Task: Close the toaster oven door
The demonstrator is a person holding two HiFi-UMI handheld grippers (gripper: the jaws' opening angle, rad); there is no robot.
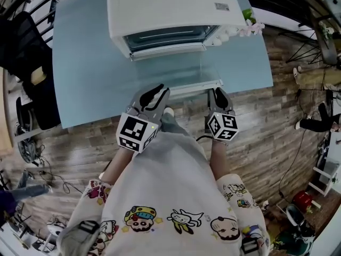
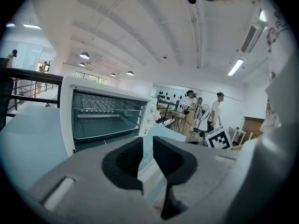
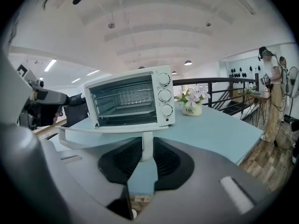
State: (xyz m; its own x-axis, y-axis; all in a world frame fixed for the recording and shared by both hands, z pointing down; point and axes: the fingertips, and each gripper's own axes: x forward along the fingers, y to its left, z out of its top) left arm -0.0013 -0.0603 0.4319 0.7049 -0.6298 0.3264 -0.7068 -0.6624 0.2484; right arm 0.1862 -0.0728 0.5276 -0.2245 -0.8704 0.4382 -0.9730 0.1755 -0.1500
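Observation:
A white toaster oven [image 1: 170, 9] stands at the back of a light blue table [image 1: 85, 63]. Its glass door [image 1: 176, 68] lies open and flat toward me, with the white handle [image 1: 197, 85] along its front edge. My right gripper [image 1: 219, 93] is shut on the handle's right end; in the right gripper view the white handle post [image 3: 146, 146] sits pinched between the dark pads of the right gripper [image 3: 146, 152], below the oven [image 3: 131, 99]. My left gripper [image 1: 154, 92] hovers by the table's front edge, left of the handle. The left gripper [image 2: 147, 148] shows a narrow gap with nothing in it, facing the oven [image 2: 105, 118].
A small pot of pale flowers [image 3: 190, 101] stands to the right of the oven [image 1: 250, 25]. A black chair [image 1: 32, 73] is left of the table. Wood floor lies around it. Several people [image 2: 191, 111] stand far off behind.

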